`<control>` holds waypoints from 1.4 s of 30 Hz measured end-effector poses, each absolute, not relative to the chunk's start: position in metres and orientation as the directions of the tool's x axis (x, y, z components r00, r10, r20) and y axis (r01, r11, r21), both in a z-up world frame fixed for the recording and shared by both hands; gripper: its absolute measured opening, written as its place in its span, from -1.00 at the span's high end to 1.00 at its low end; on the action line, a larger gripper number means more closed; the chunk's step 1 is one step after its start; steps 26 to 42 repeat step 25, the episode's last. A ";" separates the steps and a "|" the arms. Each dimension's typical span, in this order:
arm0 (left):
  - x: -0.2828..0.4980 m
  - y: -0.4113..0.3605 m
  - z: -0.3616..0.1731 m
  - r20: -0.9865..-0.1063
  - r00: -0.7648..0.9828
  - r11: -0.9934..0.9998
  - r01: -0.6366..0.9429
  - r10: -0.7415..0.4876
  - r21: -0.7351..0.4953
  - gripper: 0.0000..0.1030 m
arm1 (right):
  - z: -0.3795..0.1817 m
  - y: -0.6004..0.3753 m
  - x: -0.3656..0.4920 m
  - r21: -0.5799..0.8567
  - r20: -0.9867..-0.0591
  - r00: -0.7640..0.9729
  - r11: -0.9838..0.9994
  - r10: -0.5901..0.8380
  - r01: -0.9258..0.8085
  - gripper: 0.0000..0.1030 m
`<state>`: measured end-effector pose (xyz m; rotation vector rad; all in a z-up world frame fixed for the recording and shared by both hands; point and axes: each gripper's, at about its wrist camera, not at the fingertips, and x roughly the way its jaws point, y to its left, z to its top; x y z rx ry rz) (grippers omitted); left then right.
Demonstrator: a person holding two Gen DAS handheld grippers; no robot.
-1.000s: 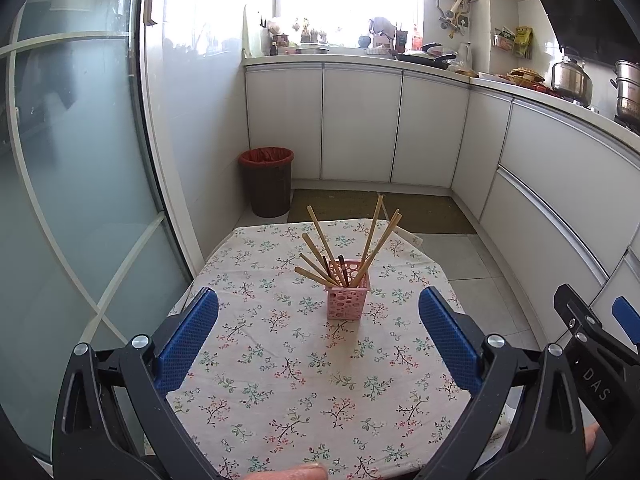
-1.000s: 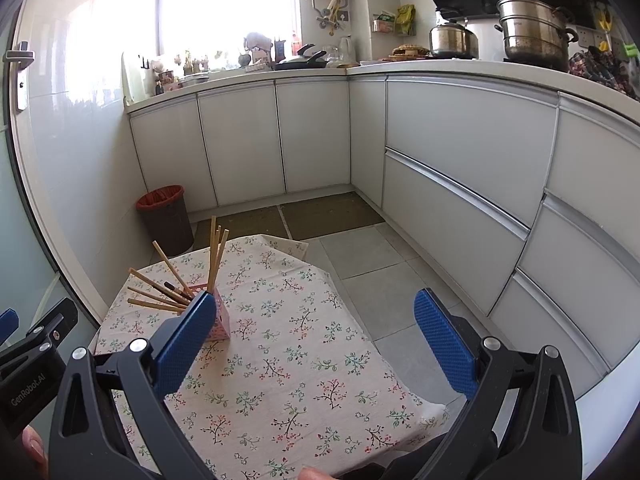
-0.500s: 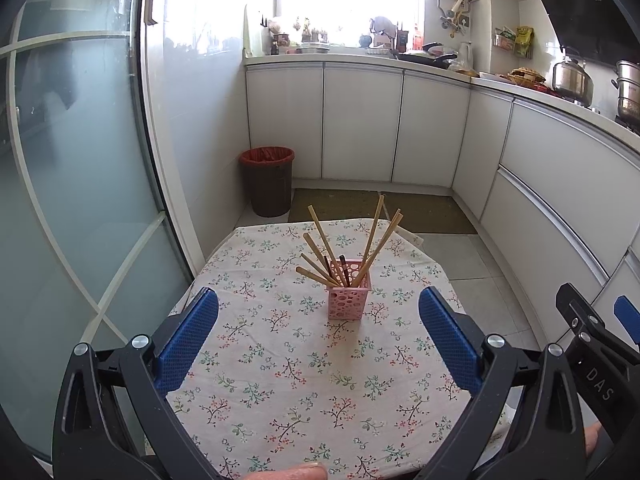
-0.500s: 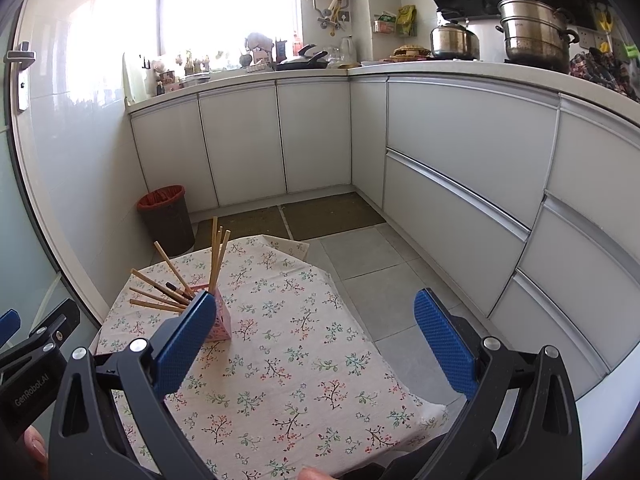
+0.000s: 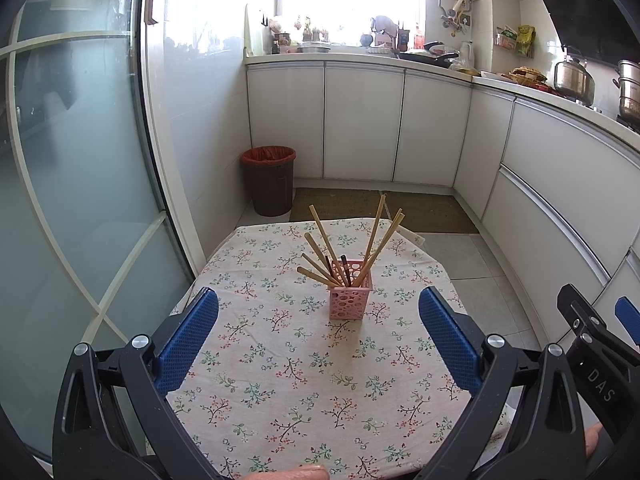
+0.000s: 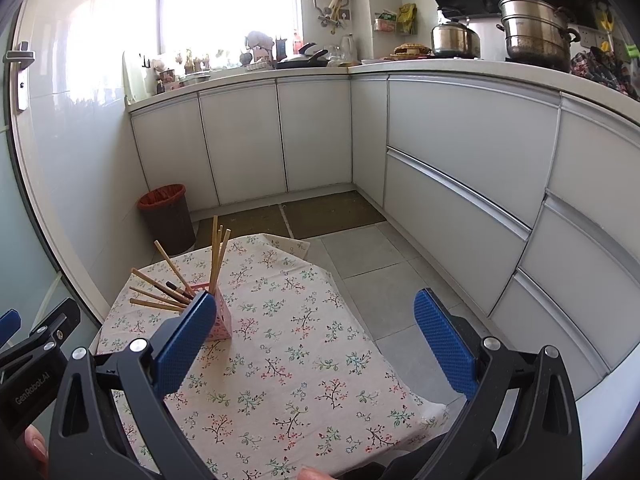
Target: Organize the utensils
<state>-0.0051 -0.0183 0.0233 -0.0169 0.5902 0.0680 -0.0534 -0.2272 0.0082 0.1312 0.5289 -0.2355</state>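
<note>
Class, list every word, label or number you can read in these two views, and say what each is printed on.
"DAS": on the black body of the right gripper, seen in the left wrist view.
"GenRobot.AI": on the black body of the left gripper, seen in the right wrist view.
Packets and bottles on the counter: too small to read.

Tablecloth (image 5: 280, 360): woven cloth, matt, printed with small flowers.
Holder (image 5: 350, 300): pink plastic, pierced with round holes, slightly shiny.
Chopsticks (image 5: 374, 240): most look like pale wood, matt; two are dark.
Left gripper (image 5: 318, 336): black matt plastic arms, blue pads with a fine rough grid, shiny metal screws.
Right gripper (image 6: 310, 340): same black plastic and blue textured pads.
Cabinet doors (image 5: 362, 120): white, smooth, glossy, with metal-looking edge strips.
Pots (image 6: 536, 32): polished metal, reflecting.
Door (image 5: 80, 160): frosted glass, smooth.
Bin (image 5: 270, 184): dark, matt, with red thin plastic liner.
Floor (image 6: 360, 252): grey tiles, dull.
</note>
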 end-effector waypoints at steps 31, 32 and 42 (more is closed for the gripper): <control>-0.005 -0.027 0.023 -0.548 0.835 0.999 -0.045 0.054 0.030 -0.86 | 0.004 -0.231 -0.048 0.065 -0.531 0.826 0.963 -0.189 0.262 -0.87; -0.005 -0.027 0.023 -0.548 0.835 0.999 -0.045 0.054 0.030 -0.86 | 0.004 -0.231 -0.048 0.065 -0.531 0.826 0.963 -0.189 0.262 -0.87; -0.005 -0.027 0.023 -0.548 0.835 0.999 -0.045 0.054 0.030 -0.86 | 0.004 -0.231 -0.048 0.065 -0.531 0.826 0.963 -0.189 0.262 -0.87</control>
